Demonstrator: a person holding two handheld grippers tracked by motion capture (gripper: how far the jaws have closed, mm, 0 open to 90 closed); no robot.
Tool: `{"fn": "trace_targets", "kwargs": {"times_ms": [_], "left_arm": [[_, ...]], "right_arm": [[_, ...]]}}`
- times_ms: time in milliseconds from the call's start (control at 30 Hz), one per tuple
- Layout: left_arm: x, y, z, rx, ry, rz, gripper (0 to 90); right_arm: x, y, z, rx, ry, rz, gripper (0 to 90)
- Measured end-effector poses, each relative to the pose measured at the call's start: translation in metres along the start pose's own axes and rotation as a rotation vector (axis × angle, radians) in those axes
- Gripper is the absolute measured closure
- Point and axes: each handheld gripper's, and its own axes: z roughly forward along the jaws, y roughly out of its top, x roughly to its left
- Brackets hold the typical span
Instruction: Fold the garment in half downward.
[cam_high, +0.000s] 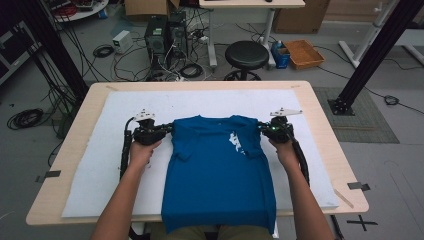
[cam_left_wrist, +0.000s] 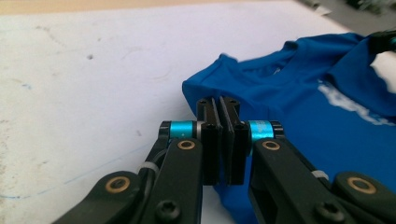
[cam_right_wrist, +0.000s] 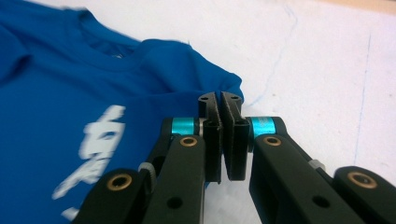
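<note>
While the blue T-shirt (cam_high: 217, 170) lies flat on the white mat (cam_high: 100, 165), its hem hanging over the near table edge, the left gripper (cam_high: 167, 129) and right gripper (cam_high: 263, 127) each pinch a shoulder corner, jaws pressed together.

A pale wooden tabletop (cam_high: 320, 120) with rounded corners carries the work. Most of it is covered by a white mat (cam_high: 100, 150) that leaves a strip of bare wood showing along the far edge and both sides. The mat is scuffed and carries faint blue pen lines. A blue T-shirt (cam_high: 215, 170) lies flat on the middle of the mat, collar toward the far edge, white print on its chest, its hem hanging over the near edge of the tabletop. Strips of dark tape (cam_high: 359, 185) sit by the near corners.
</note>
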Motion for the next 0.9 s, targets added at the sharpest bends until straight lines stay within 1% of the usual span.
{"fn": "trace_targets", "kwargs": {"times_ms": [100, 200, 233, 333, 367, 433, 467, 533, 567, 633, 733, 800, 833, 867, 900], "left_arm": [[-0.007, 0.0, -0.011, -0.033, -0.048, -0.004, 87.2], [-0.015, -0.004, -0.023, -0.039, -0.1, 0.007, 87.2], [-0.017, -0.006, -0.027, -0.042, -0.12, 0.009, 87.2], [-0.024, -0.014, -0.04, -0.036, -0.167, 0.033, 87.2], [-0.026, -0.018, -0.044, -0.033, -0.181, 0.036, 87.2], [-0.029, -0.027, -0.053, -0.016, -0.213, 0.06, 87.2], [-0.03, -0.03, -0.056, -0.009, -0.228, 0.07, 87.2], [-0.032, -0.04, -0.063, 0.016, -0.255, 0.086, 87.2], [-0.033, -0.045, -0.066, 0.031, -0.26, 0.098, 87.1], [-0.033, -0.052, -0.07, 0.065, -0.272, 0.109, 87.1], [-0.035, -0.06, -0.075, 0.11, -0.281, 0.124, 87.1], [-0.036, -0.064, -0.079, 0.143, -0.297, 0.137, 87.1], [-0.036, -0.067, -0.081, 0.16, -0.309, 0.138, 87.1], [-0.036, -0.069, -0.082, 0.18, -0.309, 0.15, 87.1], [-0.036, -0.071, -0.084, 0.195, -0.315, 0.154, 87.1]], "right_arm": [[0.005, -0.004, -0.016, -0.046, 0.048, 0.008, 87.7], [0.013, -0.008, -0.032, -0.081, 0.101, 0.007, 87.7], [0.016, -0.011, -0.038, -0.094, 0.116, 0.0, 87.7], [0.022, -0.02, -0.053, -0.107, 0.153, -0.018, 87.8], [0.023, -0.024, -0.058, -0.104, 0.16, -0.021, 87.8], [0.024, -0.032, -0.067, -0.103, 0.177, -0.018, 87.8], [0.025, -0.037, -0.073, -0.095, 0.196, -0.01, 87.8], [0.026, -0.046, -0.081, -0.074, 0.213, -0.017, 87.8], [0.027, -0.049, -0.084, -0.064, 0.219, -0.016, 87.8], [0.029, -0.058, -0.09, -0.033, 0.238, -0.026, 87.8], [0.032, -0.071, -0.099, -0.001, 0.26, -0.018, 87.8], [0.034, -0.078, -0.105, 0.024, 0.266, -0.02, 87.8], [0.035, -0.082, -0.107, 0.04, 0.264, -0.03, 87.8], [0.036, -0.086, -0.109, 0.057, 0.262, -0.033, 87.8], [0.037, -0.09, -0.111, 0.073, 0.26, -0.041, 87.8]]}}
